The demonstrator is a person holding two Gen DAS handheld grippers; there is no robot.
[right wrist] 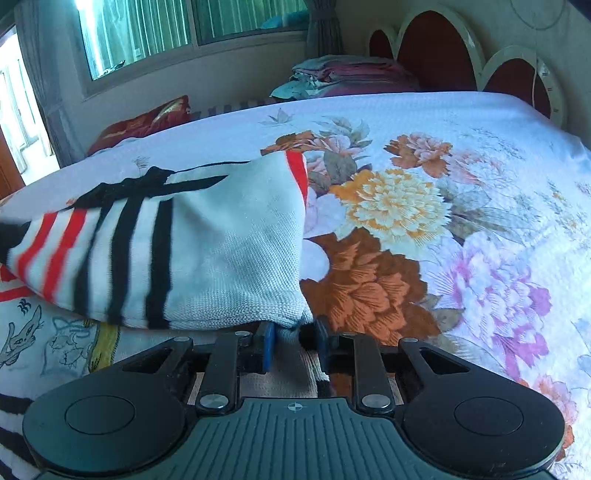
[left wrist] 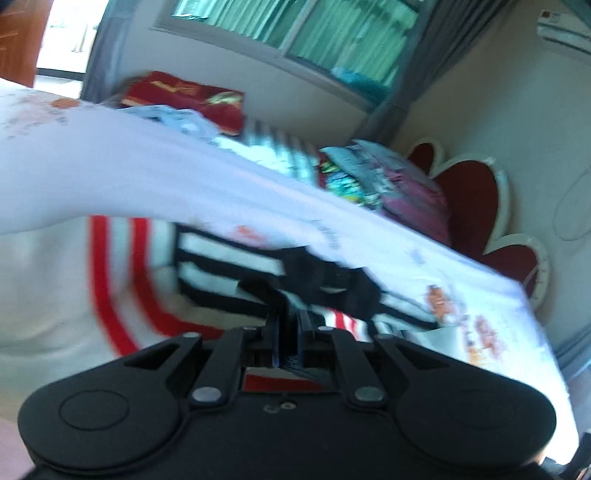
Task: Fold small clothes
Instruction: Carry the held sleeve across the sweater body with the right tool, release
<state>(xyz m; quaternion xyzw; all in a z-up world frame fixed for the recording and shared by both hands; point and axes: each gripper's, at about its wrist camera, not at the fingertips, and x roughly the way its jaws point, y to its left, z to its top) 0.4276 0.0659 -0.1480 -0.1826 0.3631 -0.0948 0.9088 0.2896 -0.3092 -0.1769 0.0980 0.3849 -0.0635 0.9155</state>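
Spread over a bed: a floral bedsheet, big orange and pink blooms, bare on the right half of the right wrist view. Behind it, a scalloped red headboard, a folded pile of maroon and teal bedding, a red cushion by the wall, green-curtained windows. Nearer, at lower left of the same view, a printed cloth with line-drawn animals, partly under the garment.

On the sheet's left part: a white knit sweater with black and red stripes, bunched and lifted rather than flat. Long axis roughly left to right in the right wrist view, striped end off to the left, plain white end toward the lower middle, coming to a corner at the tool.

Right gripper: blue pads part-closed, that white corner between them (fabric touching the left pad; pressing from both sides not certain).

Left gripper: fingers drawn together, nearly touching, with striped knit bunched right at the tips; held or not, cannot tell through the blur. Beyond it, more piled clothes near the headboard.
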